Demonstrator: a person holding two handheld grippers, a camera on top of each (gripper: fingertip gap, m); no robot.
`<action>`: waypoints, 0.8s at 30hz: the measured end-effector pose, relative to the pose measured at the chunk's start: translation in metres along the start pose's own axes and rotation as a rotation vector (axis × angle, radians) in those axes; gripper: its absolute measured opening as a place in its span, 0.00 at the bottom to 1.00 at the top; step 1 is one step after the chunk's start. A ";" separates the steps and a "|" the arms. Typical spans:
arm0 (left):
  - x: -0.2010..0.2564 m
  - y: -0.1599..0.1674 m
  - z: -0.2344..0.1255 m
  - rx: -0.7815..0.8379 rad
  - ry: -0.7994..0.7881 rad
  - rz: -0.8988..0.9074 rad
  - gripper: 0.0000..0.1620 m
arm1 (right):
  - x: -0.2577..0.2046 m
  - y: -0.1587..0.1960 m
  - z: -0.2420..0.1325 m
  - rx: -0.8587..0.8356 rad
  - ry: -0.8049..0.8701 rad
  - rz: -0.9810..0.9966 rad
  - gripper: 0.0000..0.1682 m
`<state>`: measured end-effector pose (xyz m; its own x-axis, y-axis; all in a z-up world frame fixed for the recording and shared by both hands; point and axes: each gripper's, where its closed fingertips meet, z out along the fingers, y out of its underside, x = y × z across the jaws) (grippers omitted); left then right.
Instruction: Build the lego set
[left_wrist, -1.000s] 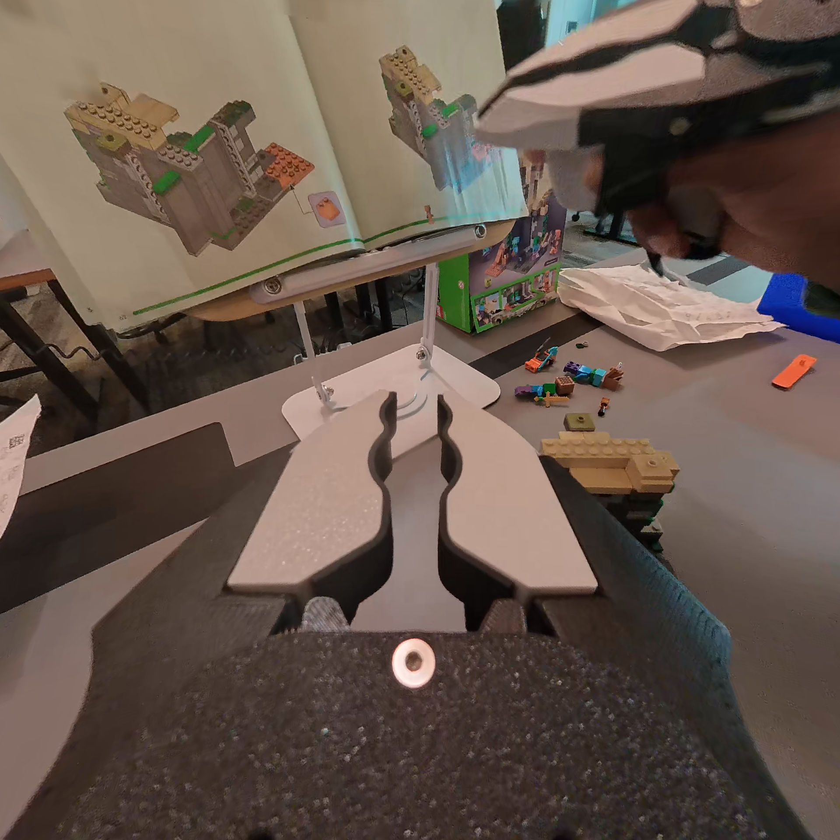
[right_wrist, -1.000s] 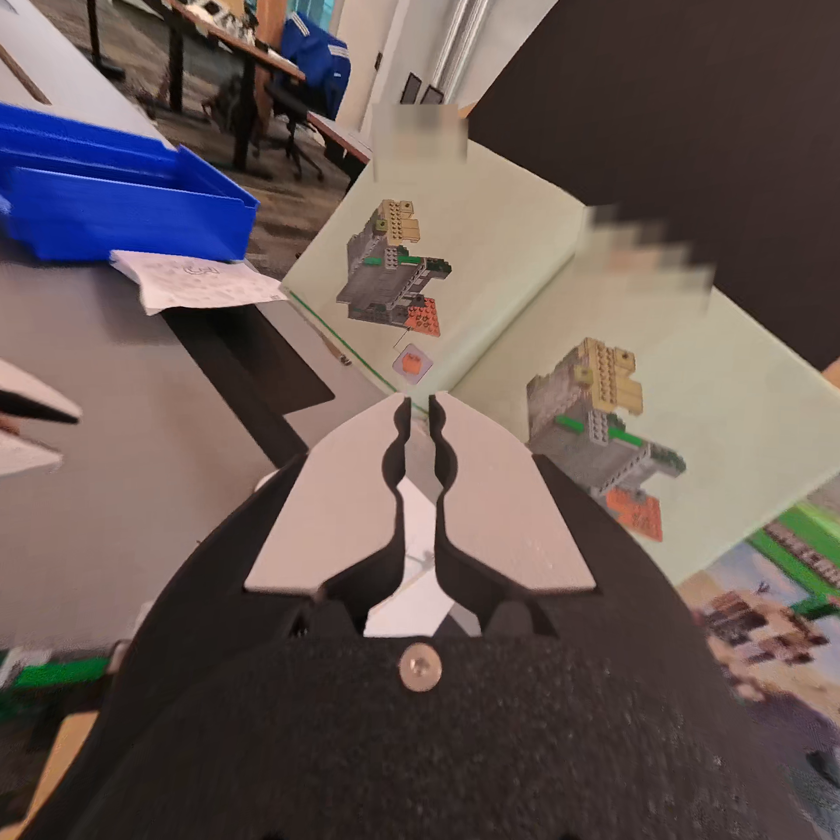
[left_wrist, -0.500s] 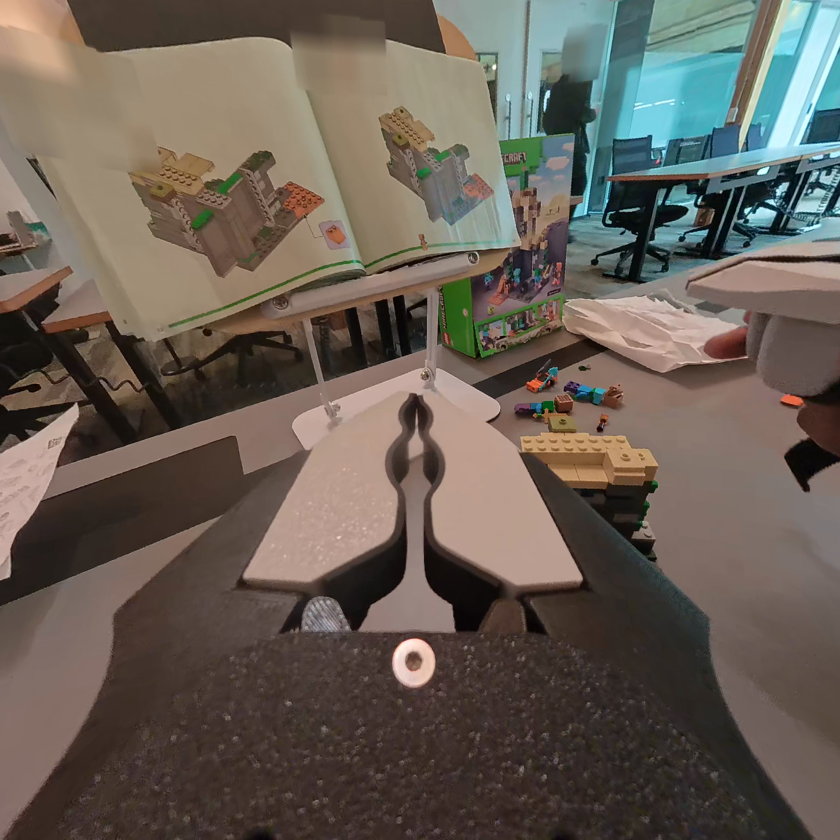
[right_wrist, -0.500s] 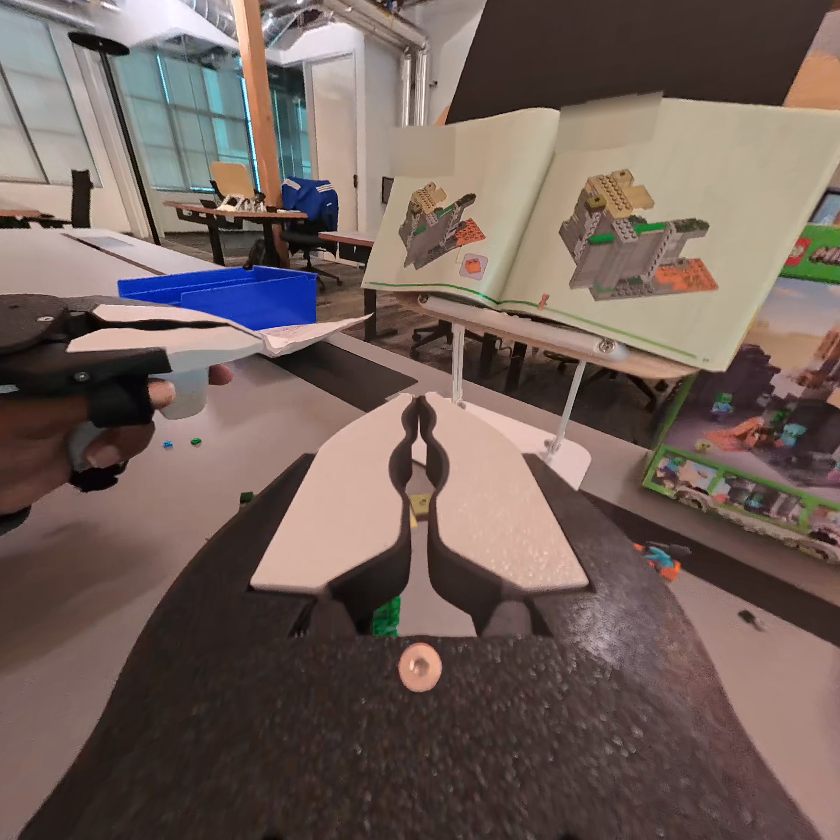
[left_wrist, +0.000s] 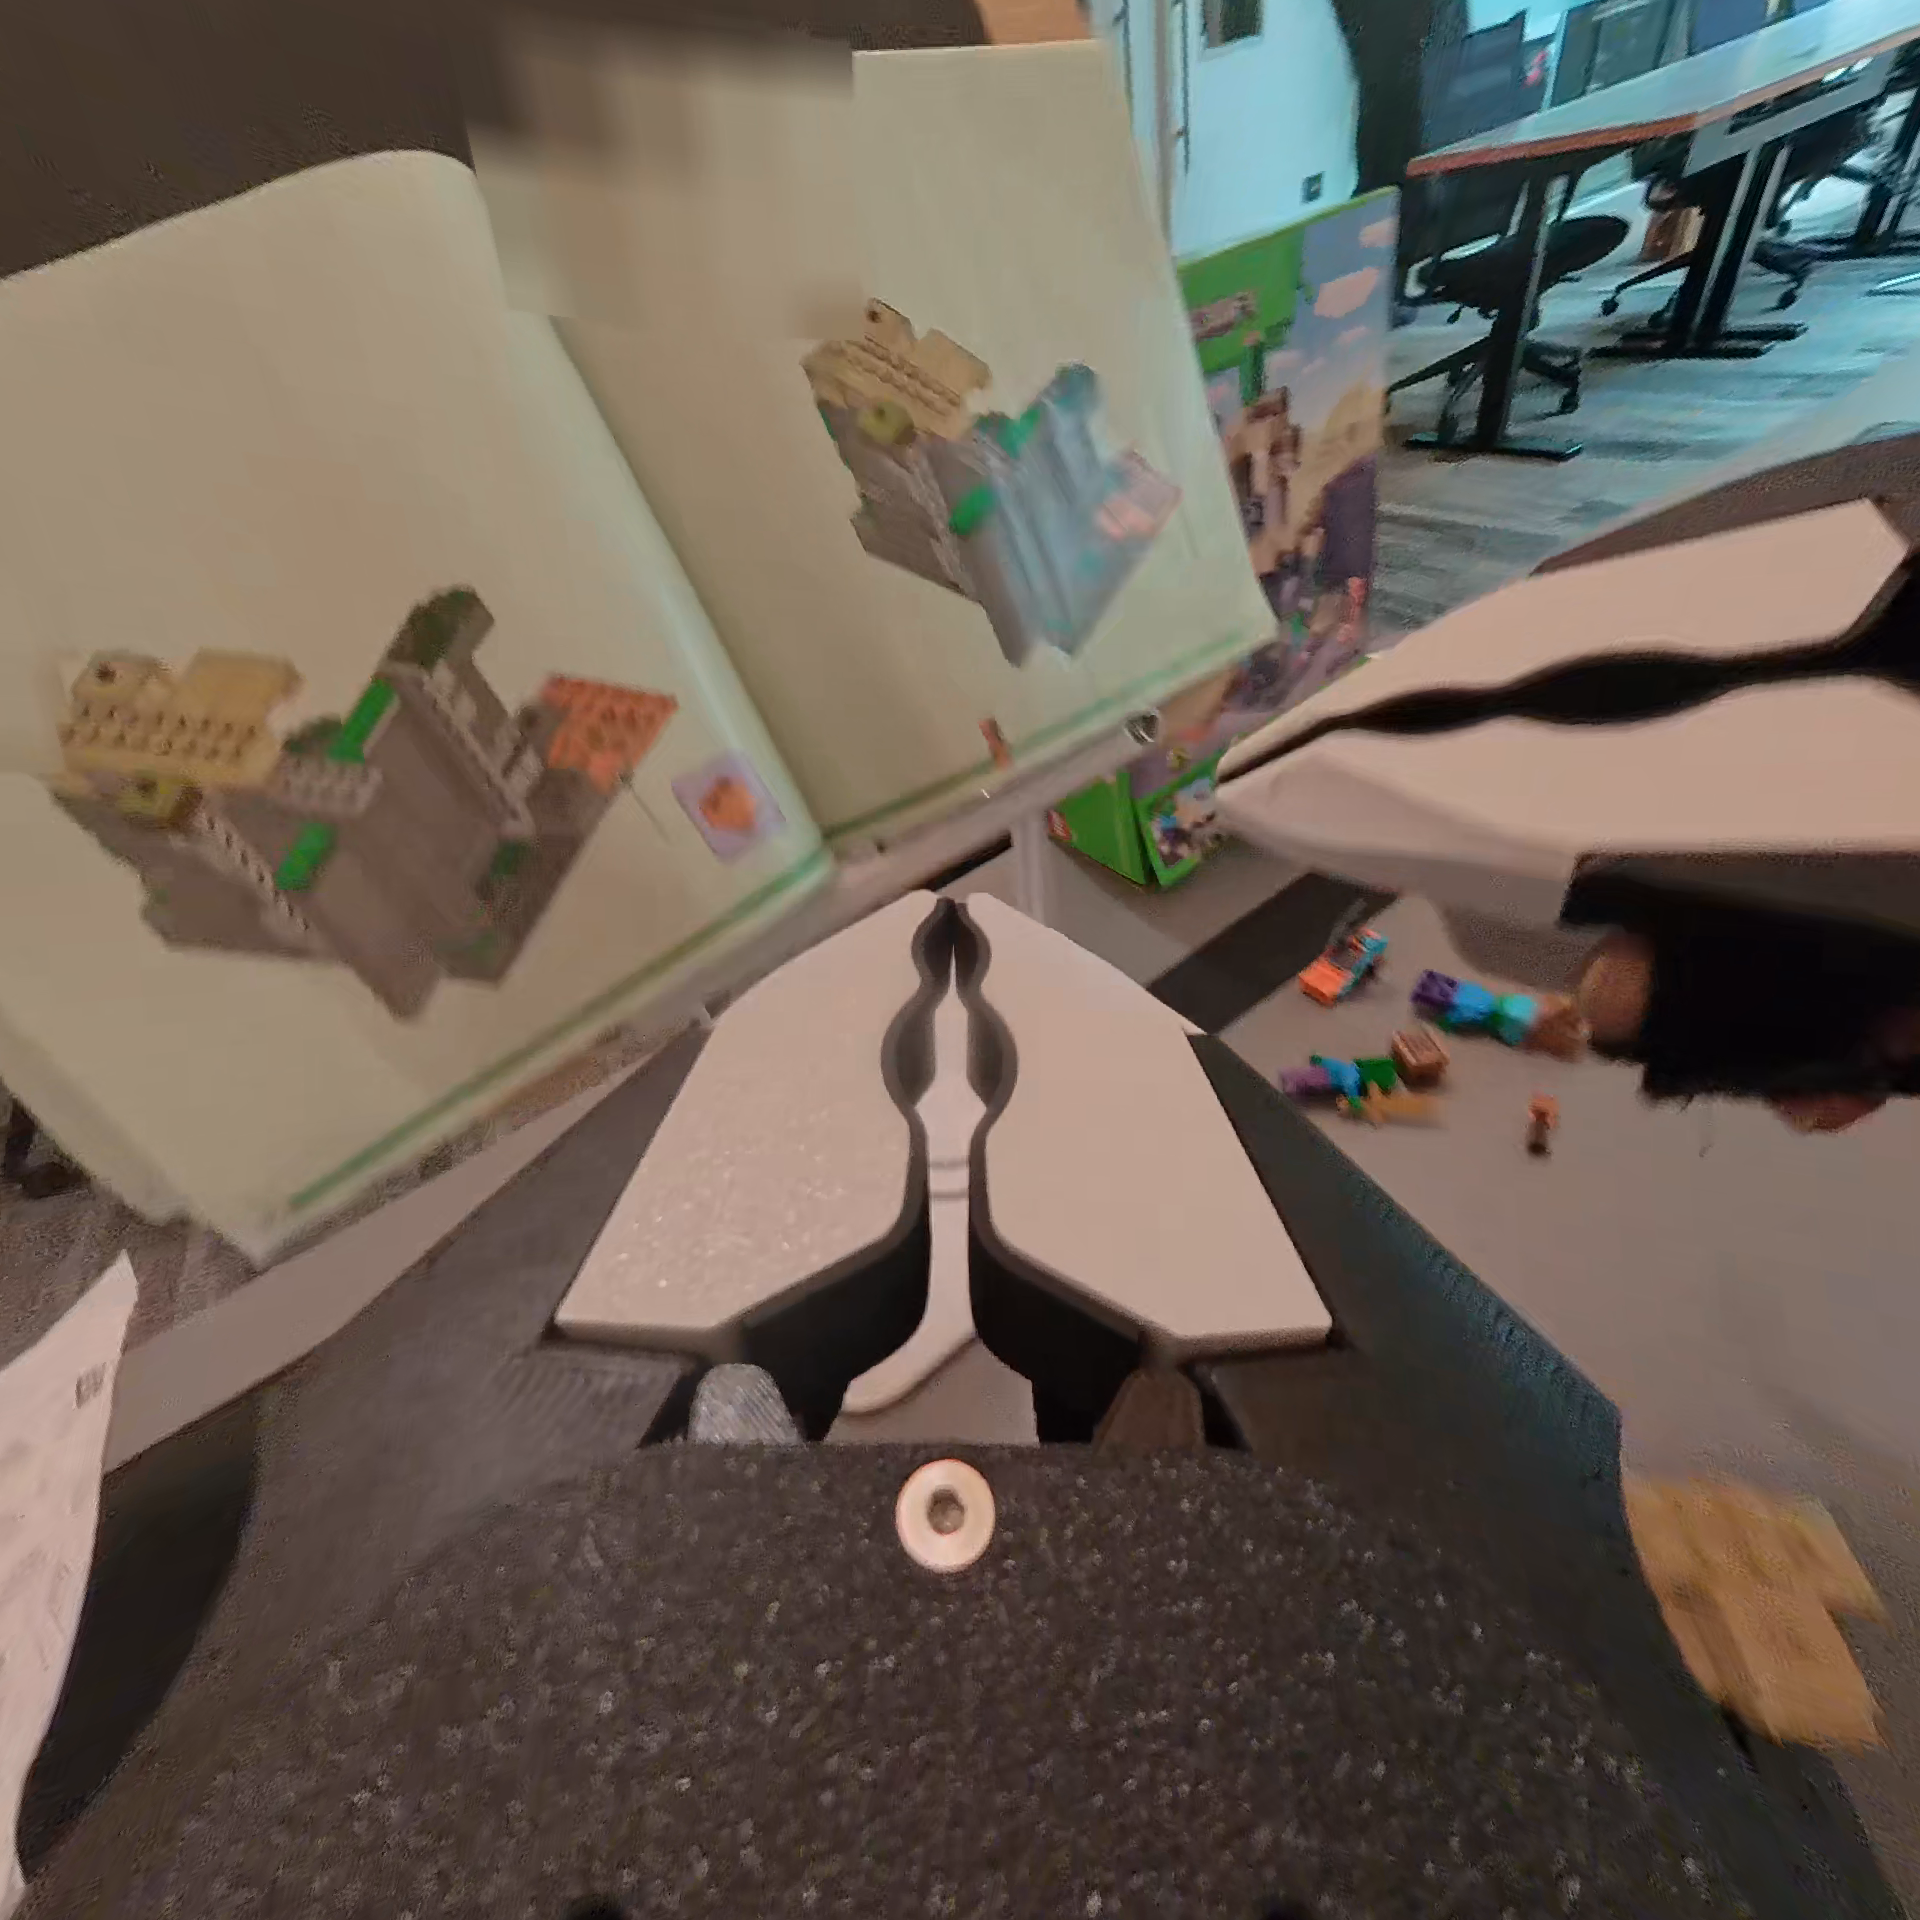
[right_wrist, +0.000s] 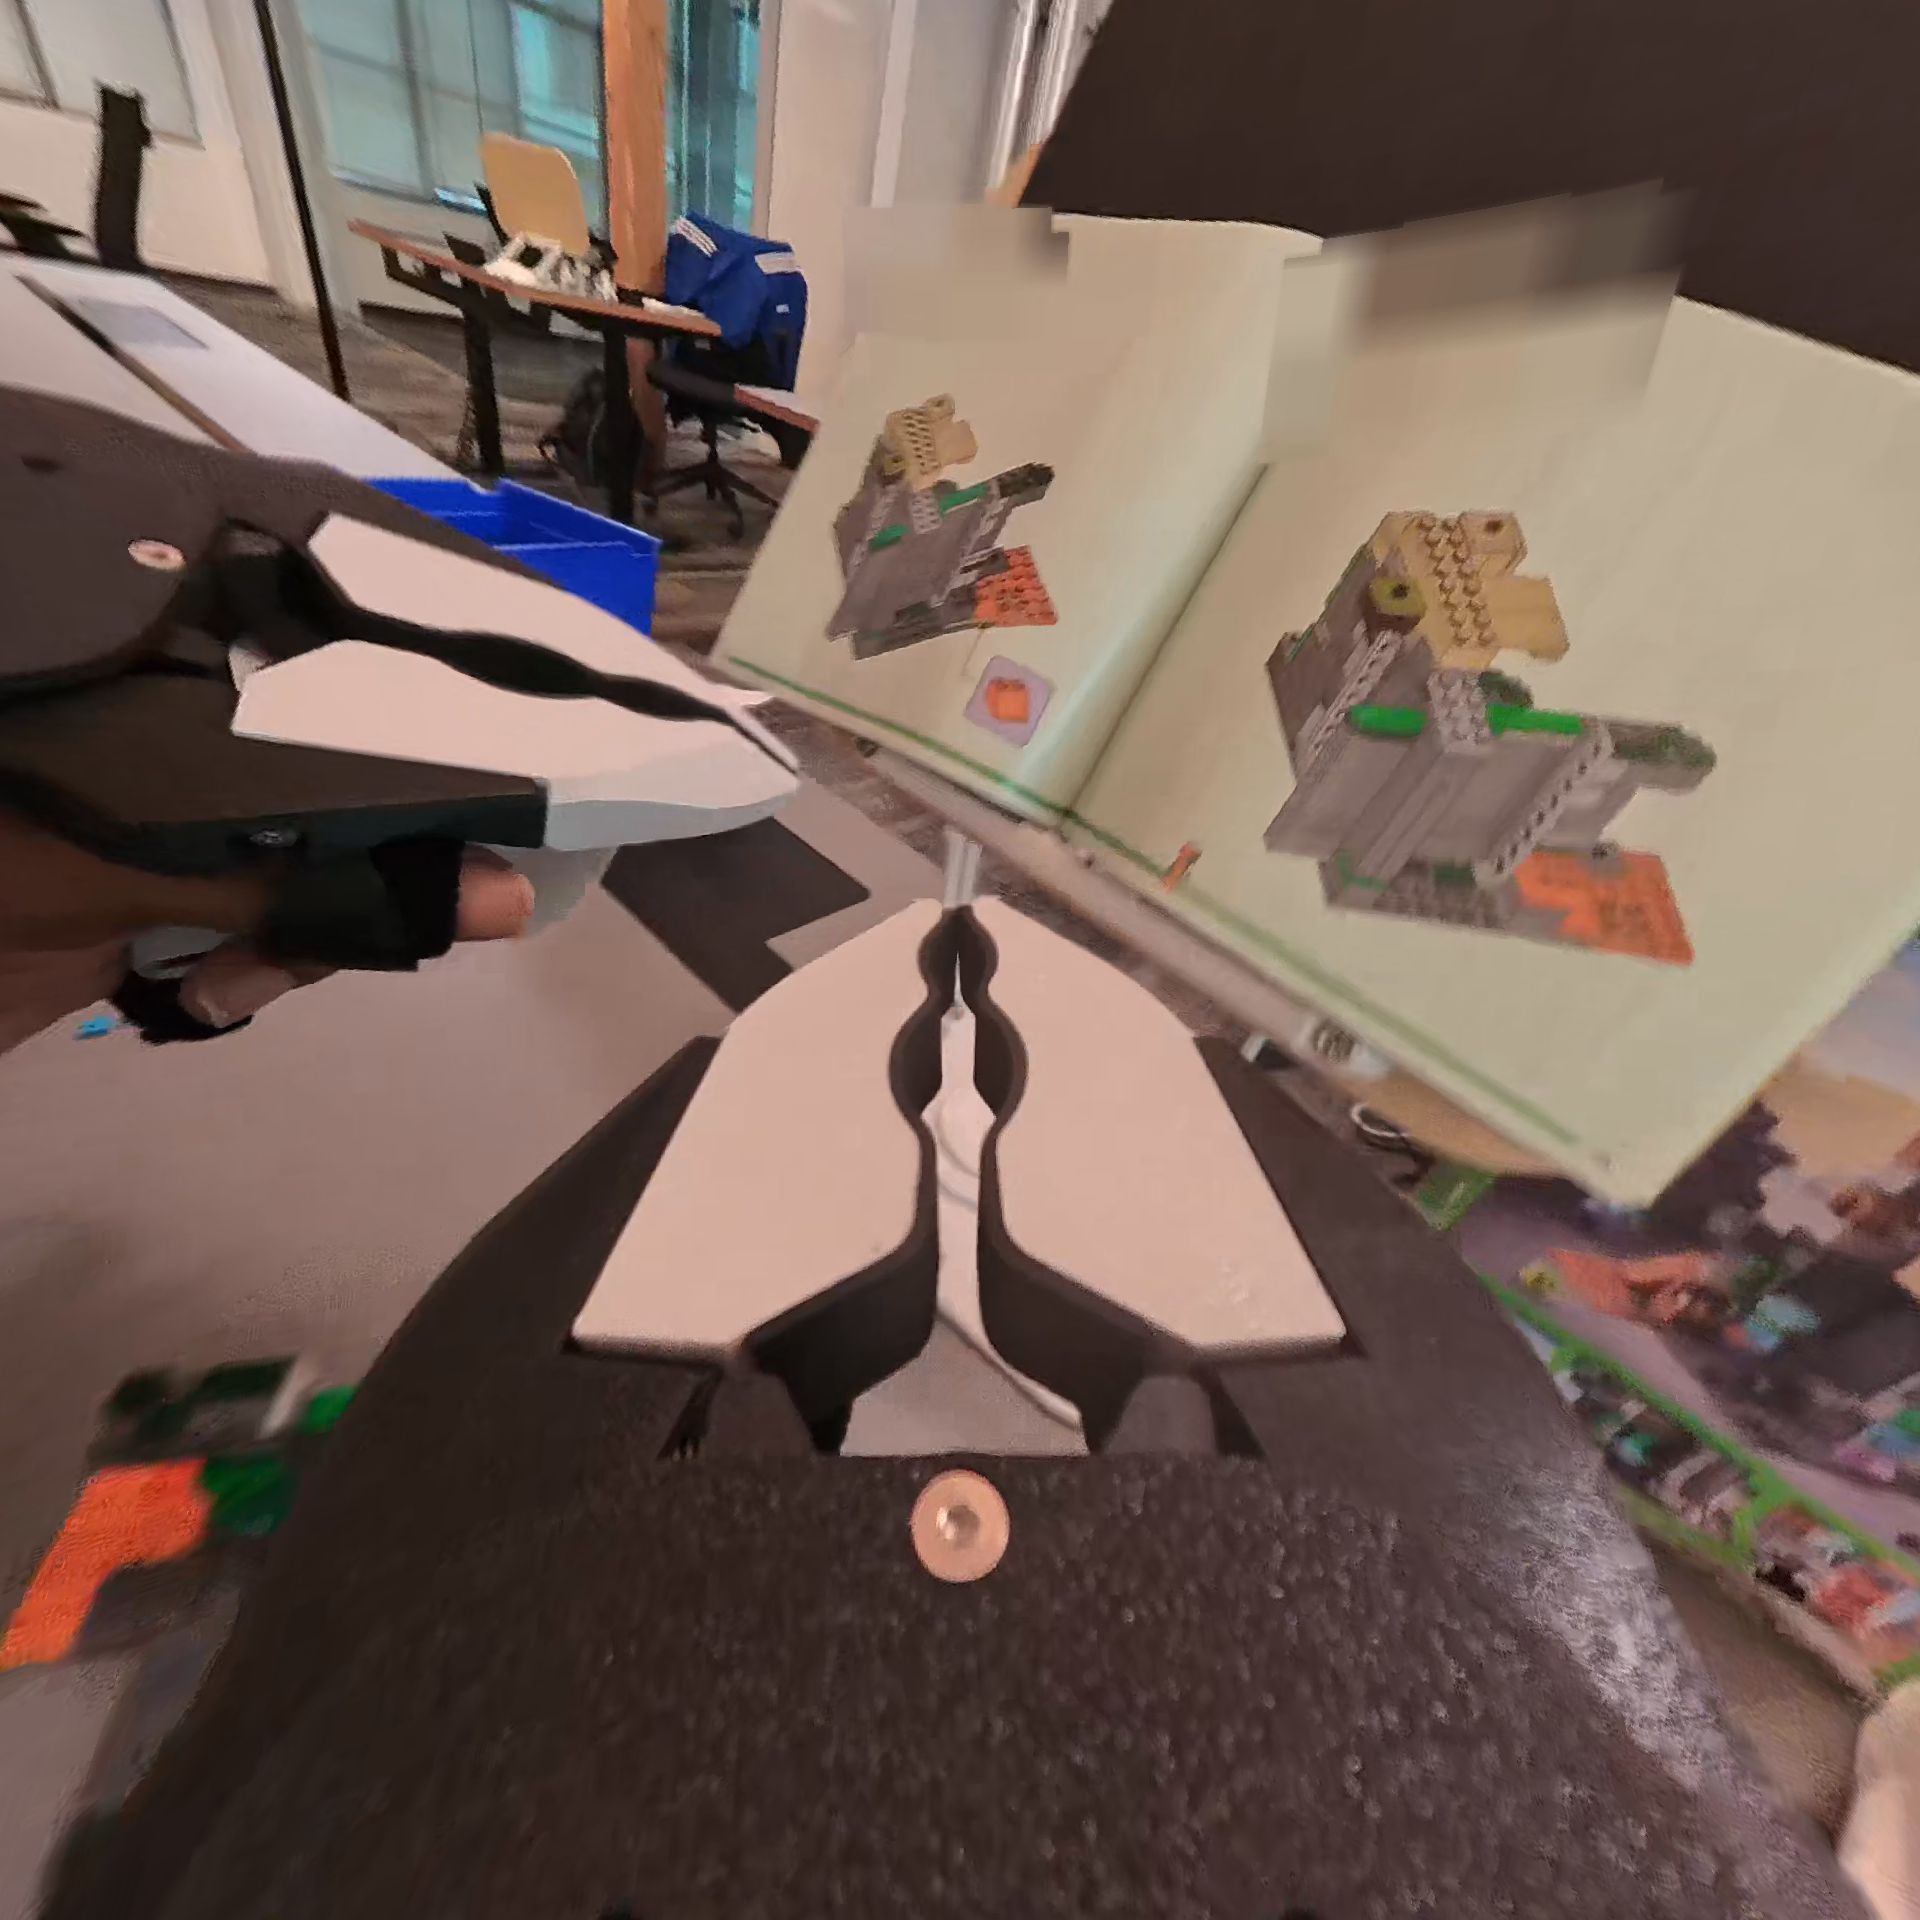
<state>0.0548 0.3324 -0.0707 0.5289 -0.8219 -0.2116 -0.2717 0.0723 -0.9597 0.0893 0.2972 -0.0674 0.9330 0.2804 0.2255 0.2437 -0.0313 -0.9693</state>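
My left gripper (left_wrist: 948, 912) is shut and empty, raised in front of the open instruction booklet (left_wrist: 416, 582) on its stand. My right gripper (right_wrist: 954, 914) is shut and empty too, close to the same booklet (right_wrist: 1351, 665). Each gripper shows in the other's view: the right one (left_wrist: 1278, 717) at the right, the left one (right_wrist: 743, 717) at the left, both shut. The tan top of the lego build (left_wrist: 1756, 1621) is blurred at the lower right of the left wrist view. Its orange plate (right_wrist: 104, 1558) and green pieces show at the lower left of the right wrist view.
Loose minifigures and small pieces (left_wrist: 1423, 1039) lie on the grey table (left_wrist: 1662, 1299). The green set box (left_wrist: 1288, 540) stands behind the booklet stand and shows at the right (right_wrist: 1714, 1403). A blue bin (right_wrist: 540, 540) sits at the far left. A white paper sheet (left_wrist: 52, 1455) lies at the left edge. Left tips to right tips: about 6 centimeters. My right gripper's tips are some 15 centimeters from the lego build (left_wrist: 1756, 1621).
Both grippers have moved closer to the booklet, which now fills more of each view. The left gripper closed fully from a slight gap one second ago. The build has slid toward the frames' lower corners.
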 end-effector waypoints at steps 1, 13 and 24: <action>-0.007 -0.007 0.014 -0.020 -0.013 -0.001 0.00 | 0.008 -0.003 0.014 -0.019 0.010 -0.015 0.00; -0.077 -0.036 0.108 -0.179 -0.123 0.075 0.00 | 0.074 -0.034 0.124 -0.192 0.121 -0.087 0.00; -0.060 0.009 0.100 -0.233 -0.088 0.155 0.00 | 0.052 0.013 0.127 -0.304 0.036 -0.167 0.00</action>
<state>0.1008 0.4385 -0.0850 0.5315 -0.7582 -0.3776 -0.5269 0.0531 -0.8483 0.1073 0.4336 -0.0807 0.8811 0.2716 0.3871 0.4563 -0.2736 -0.8467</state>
